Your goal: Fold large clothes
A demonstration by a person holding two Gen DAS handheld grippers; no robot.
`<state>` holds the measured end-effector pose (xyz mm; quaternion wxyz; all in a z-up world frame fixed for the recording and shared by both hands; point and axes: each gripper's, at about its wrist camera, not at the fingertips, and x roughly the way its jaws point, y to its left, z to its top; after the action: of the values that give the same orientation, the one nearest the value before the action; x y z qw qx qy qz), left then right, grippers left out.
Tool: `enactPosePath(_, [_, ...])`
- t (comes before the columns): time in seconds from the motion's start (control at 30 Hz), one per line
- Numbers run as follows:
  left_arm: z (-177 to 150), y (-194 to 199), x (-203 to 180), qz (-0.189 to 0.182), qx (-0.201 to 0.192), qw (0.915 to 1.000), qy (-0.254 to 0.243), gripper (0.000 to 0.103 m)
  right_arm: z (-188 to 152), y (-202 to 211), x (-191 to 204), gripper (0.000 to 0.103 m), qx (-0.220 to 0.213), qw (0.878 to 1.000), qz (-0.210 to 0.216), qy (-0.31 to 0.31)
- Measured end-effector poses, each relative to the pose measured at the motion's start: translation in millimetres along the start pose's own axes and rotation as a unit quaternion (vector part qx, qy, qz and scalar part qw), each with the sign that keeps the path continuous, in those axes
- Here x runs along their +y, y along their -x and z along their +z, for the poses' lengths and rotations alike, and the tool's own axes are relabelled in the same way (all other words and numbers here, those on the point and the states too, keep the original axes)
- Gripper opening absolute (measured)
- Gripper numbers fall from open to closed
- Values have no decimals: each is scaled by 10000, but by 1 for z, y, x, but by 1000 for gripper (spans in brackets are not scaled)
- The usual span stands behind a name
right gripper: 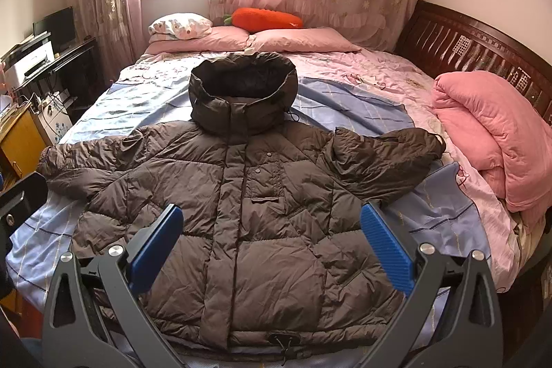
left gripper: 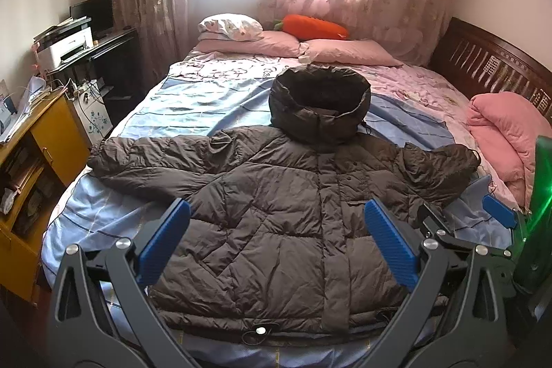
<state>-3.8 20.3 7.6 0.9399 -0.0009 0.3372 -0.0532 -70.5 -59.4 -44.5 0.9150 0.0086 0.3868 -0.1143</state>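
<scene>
Both claws hung over the near edge of the bed, the left gripper (left gripper: 276, 244) and the right gripper (right gripper: 270, 247) each with blue pads spread wide, holding nothing. Below them lay the jacket (left gripper: 276, 223) — a dark brown quilted puffer, front up on the blue sheet (left gripper: 193, 106), placket closed, sleeves out to either side, hood (left gripper: 319, 102) standing open toward the pink pillows (left gripper: 296, 47) — its hem drawcord toggle nearest the cameras
</scene>
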Motion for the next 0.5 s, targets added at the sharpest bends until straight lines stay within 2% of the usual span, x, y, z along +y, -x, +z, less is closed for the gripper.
enactPosePath(0.5, [-1, -3, -1, -57, 87, 9999, -62, 101, -1, -1, -1, 102, -11, 9995, 215, -212])
